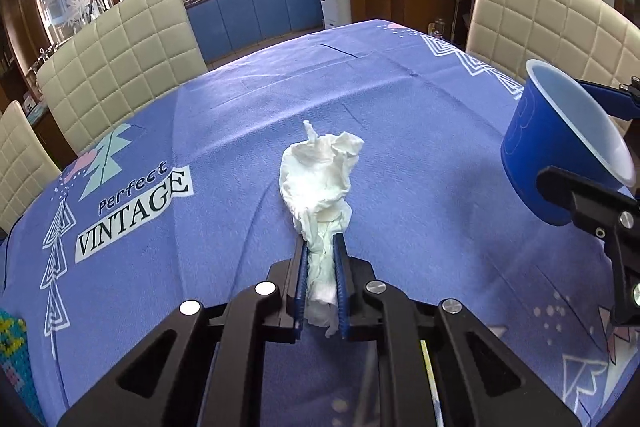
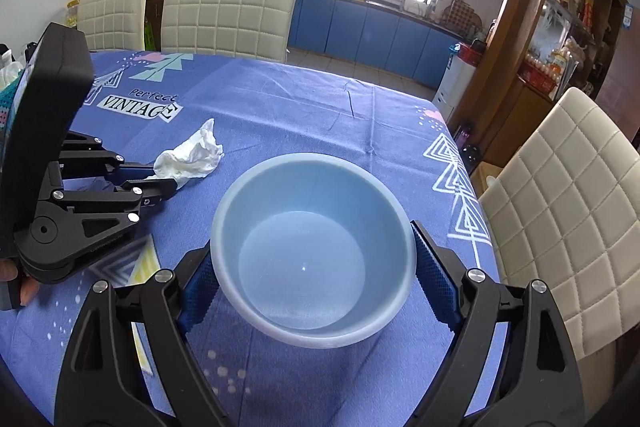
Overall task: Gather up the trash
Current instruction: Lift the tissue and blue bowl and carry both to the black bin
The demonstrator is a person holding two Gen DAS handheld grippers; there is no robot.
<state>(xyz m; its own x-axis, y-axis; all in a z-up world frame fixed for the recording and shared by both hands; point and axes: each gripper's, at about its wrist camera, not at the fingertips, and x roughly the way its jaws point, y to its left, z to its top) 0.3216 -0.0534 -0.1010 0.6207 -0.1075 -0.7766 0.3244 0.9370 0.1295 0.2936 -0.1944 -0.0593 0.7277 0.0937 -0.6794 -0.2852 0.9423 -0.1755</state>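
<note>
Crumpled tissue (image 1: 320, 183) clamped between left tool (image 1: 321, 267) fingers, lifted off the counter (image 1: 248, 115), most of it sticking out past the tips. Right tool (image 2: 316, 267) clenched on blue cup (image 2: 312, 247), mouth tilted toward the tissue, just right of it. Cream chairs (image 1: 120, 47) around.

I see a white crumpled tissue (image 1: 320, 179) over a periwinkle-blue tablecloth (image 1: 400, 131) printed with white nested triangles, mint trees and black "VINTAGE" lettering. The cup (image 1: 532, 143) is royal blue outside, pale inside. The chairs (image 2: 230, 9) are cream, quilted in squares.
</note>
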